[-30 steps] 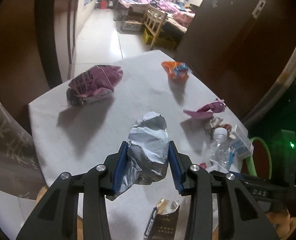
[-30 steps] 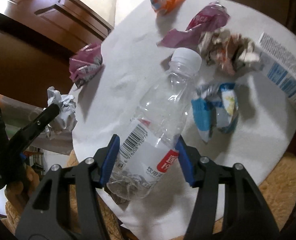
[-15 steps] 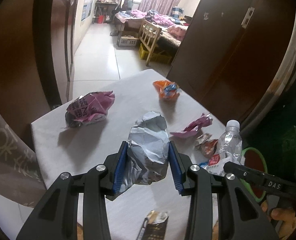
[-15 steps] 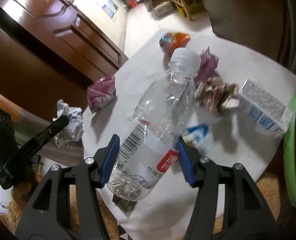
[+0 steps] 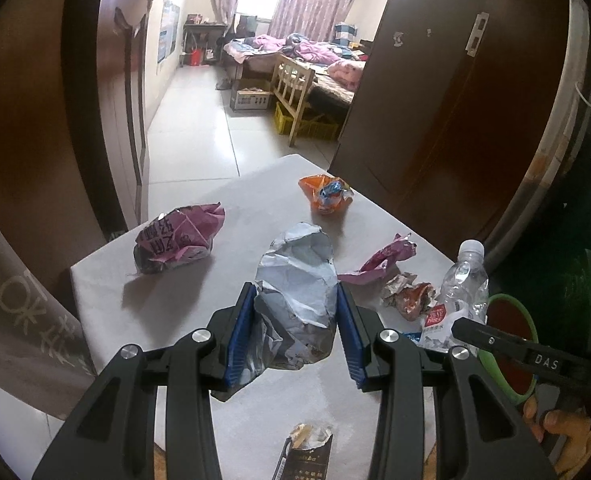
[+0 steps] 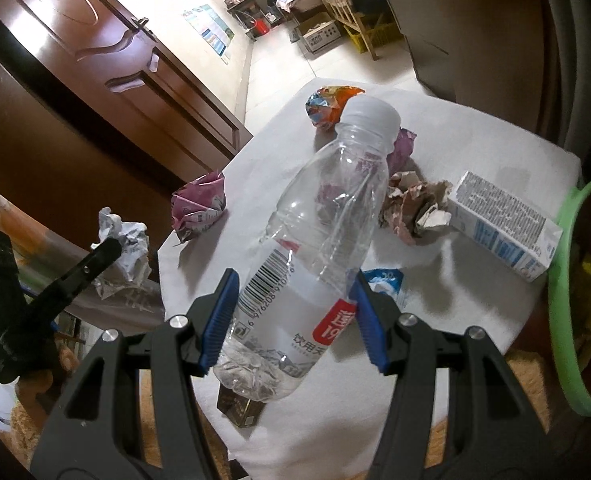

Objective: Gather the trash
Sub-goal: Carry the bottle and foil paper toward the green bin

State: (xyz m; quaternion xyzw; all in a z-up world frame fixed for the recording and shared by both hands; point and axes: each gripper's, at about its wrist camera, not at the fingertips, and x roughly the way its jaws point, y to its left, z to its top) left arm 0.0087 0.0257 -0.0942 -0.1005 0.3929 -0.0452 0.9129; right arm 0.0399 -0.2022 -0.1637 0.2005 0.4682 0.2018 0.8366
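A crumpled silver wrapper (image 5: 295,292) is pinched between the blue pads of the left gripper (image 5: 295,336) and is held above the white table (image 5: 199,320). An empty plastic bottle (image 6: 315,256) is clamped by the right gripper (image 6: 295,320) around its labelled lower part, also above the table. A green bin (image 6: 567,320) is seen just beside the table's right edge.

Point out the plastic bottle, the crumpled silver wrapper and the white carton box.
plastic bottle (image 6: 319,220), right wrist view, on its clear body above the label.
crumpled silver wrapper (image 5: 299,280), left wrist view, on its creased middle.
white carton box (image 6: 499,224), right wrist view, on its printed side.
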